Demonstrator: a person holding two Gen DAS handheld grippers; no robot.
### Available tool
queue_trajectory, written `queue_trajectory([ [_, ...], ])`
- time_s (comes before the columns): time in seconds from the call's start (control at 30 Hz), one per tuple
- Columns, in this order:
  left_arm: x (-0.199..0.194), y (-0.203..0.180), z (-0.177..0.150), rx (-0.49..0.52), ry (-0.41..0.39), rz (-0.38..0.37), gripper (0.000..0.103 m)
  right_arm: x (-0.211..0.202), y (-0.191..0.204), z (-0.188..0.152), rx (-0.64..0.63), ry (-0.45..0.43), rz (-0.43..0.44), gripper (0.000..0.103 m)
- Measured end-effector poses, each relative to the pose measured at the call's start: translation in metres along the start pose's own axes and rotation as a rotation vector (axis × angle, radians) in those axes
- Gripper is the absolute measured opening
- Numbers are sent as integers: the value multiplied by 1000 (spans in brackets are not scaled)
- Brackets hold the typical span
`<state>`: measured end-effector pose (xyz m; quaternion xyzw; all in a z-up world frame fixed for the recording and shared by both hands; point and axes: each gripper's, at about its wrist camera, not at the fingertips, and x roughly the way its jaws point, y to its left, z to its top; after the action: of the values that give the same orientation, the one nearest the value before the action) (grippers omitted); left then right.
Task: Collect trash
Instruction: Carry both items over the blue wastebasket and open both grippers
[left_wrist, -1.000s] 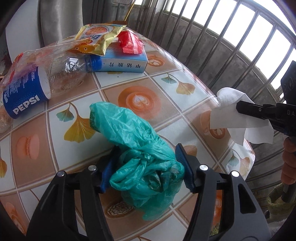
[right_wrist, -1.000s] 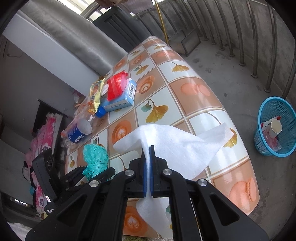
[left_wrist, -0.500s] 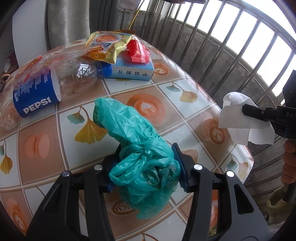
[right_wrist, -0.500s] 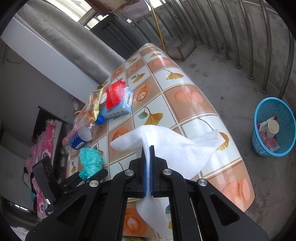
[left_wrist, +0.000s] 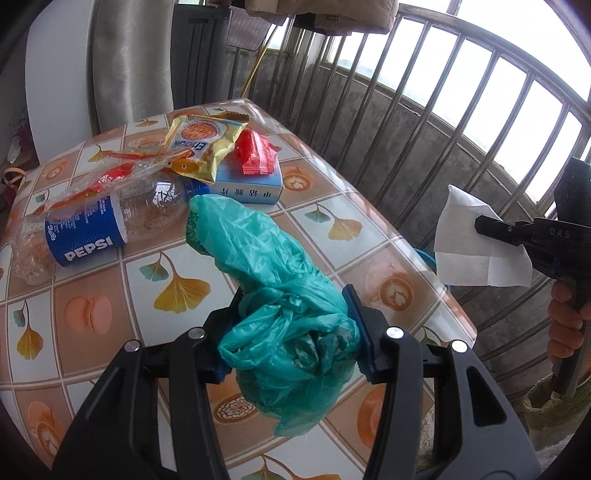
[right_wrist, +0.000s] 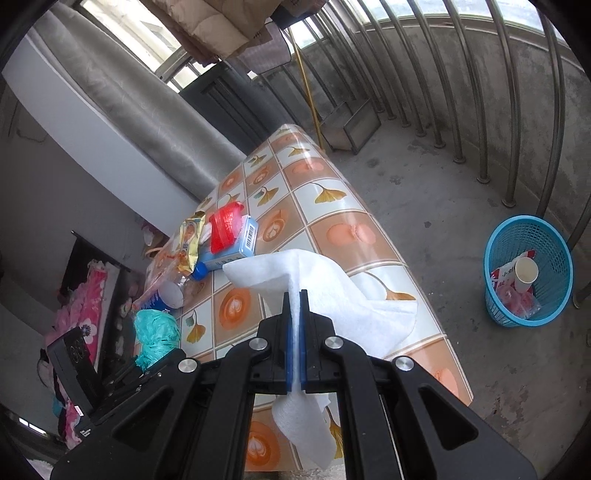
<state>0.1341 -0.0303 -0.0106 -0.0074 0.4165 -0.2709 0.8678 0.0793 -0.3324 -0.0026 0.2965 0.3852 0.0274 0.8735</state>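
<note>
My left gripper (left_wrist: 291, 325) is shut on a crumpled green plastic bag (left_wrist: 273, 280) and holds it above the tiled table (left_wrist: 110, 314); the bag also shows in the right wrist view (right_wrist: 157, 334). My right gripper (right_wrist: 294, 306) is shut on a white paper tissue (right_wrist: 332, 295), held off the table's right edge; it shows in the left wrist view (left_wrist: 476, 254) too. A blue trash basket (right_wrist: 528, 271) with a paper cup and wrappers stands on the floor to the right of the table.
On the far part of the table lie a Pepsi bottle (left_wrist: 96, 229), a yellow snack bag (left_wrist: 201, 146), a red wrapper (left_wrist: 256, 153) and a blue box (left_wrist: 251, 186). A metal railing (left_wrist: 443, 129) runs behind the table. Bare concrete floor (right_wrist: 424, 192) lies around the basket.
Both grippers have risen away from the table with the bag and the tissue. The green bag now hangs clear of the tabletop. The basket appears farther below in the right wrist view.
</note>
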Motion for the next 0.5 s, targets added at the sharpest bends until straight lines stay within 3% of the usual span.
queue_trajectory([
  [0.5,-23,-50,35,114,-80,-61,48,-73,-44,4,75,-181,-51,3],
])
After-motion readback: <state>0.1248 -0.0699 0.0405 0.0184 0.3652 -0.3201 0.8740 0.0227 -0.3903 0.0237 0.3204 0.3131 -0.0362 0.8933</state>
